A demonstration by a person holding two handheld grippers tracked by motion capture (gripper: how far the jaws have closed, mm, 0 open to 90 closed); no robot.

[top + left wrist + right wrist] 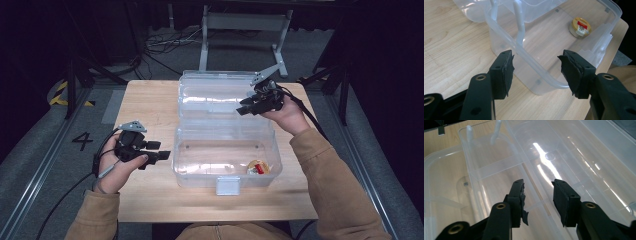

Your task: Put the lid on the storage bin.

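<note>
We see the right claw (243,108) level over the open lid (215,92), jaws apart, empty. Left claw (161,150) open beside the clear box (182,172) on the worktop (145,100); small jar (258,167) inside.

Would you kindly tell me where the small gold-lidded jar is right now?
In the high view, the jar sits inside the clear plastic box, at its near right corner, close to the front latch.

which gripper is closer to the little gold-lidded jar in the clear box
Left, narrowly. The left gripper sits beside the clear box's left wall, across the bin from the jar. The right gripper hovers over the open lid, farther back.
</note>
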